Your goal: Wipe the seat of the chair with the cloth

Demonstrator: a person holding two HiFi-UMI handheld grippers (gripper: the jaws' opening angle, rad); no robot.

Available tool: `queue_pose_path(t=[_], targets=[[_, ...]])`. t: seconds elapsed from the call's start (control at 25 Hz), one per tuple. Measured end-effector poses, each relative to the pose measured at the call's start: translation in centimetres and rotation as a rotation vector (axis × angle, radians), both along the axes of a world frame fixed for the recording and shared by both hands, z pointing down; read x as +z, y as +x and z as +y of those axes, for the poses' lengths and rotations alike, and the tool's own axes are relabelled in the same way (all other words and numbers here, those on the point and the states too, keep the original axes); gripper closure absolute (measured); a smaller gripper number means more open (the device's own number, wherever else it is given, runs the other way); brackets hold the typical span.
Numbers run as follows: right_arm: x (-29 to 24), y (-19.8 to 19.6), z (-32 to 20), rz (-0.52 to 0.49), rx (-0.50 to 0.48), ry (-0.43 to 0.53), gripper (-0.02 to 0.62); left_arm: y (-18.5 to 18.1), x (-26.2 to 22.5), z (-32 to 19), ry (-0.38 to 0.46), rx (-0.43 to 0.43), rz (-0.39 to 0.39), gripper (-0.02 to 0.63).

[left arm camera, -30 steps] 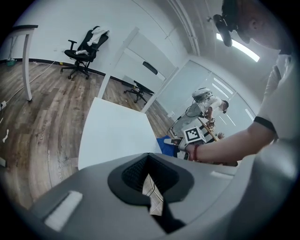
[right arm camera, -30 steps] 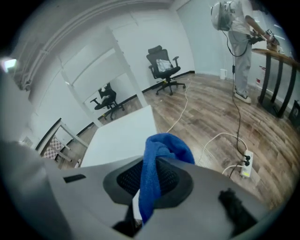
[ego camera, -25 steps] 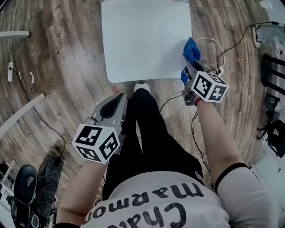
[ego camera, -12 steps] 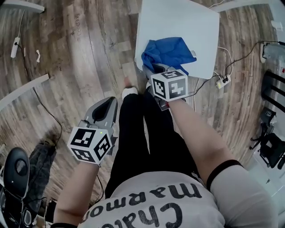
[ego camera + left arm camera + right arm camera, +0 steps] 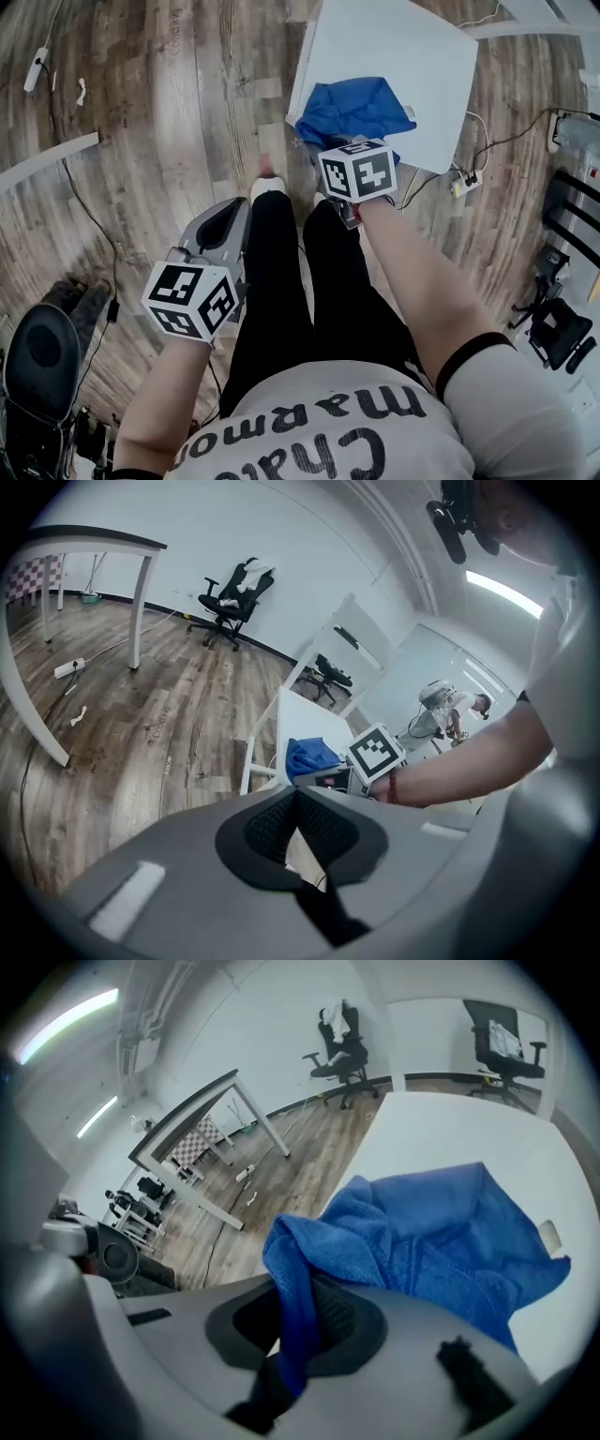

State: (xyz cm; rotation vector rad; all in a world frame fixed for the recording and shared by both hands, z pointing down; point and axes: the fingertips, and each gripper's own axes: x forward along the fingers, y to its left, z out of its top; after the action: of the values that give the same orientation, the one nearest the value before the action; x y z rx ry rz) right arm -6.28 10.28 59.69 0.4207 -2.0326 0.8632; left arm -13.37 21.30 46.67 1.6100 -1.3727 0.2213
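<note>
The chair's white seat (image 5: pixel 412 56) fills the top of the head view. A blue cloth (image 5: pixel 352 108) lies crumpled on its near left corner. My right gripper (image 5: pixel 323 142) is at that corner, shut on a fold of the cloth (image 5: pixel 441 1232), which spreads over the seat (image 5: pixel 450 1129) ahead of the jaws. The cloth hides the jaw tips in the head view. My left gripper (image 5: pixel 220 234) hangs shut and empty over the wooden floor, left of the person's legs and well short of the seat. From the left gripper view the cloth (image 5: pixel 309 757) and the right gripper's marker cube (image 5: pixel 375 752) show ahead.
The person's legs in black trousers (image 5: pixel 281 281) stand between the grippers. A power strip with cables (image 5: pixel 464 183) lies on the floor right of the seat. A black office chair (image 5: pixel 42 352) is at the lower left, a white table leg (image 5: pixel 47 159) at the left.
My right gripper has drawn the cloth from the seat's right edge across to its near left corner, and the cloth has spread out. The left gripper has barely moved.
</note>
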Motion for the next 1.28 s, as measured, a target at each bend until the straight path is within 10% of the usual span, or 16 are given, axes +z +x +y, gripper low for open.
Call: queue_pose_path(t=[1.28], targets=[[0.5, 29.5, -7.0, -0.086, 0.341, -0.117, 0.549, 24.4, -1.0, -10.8, 0.008, 0.266, 0.015, 0.6]])
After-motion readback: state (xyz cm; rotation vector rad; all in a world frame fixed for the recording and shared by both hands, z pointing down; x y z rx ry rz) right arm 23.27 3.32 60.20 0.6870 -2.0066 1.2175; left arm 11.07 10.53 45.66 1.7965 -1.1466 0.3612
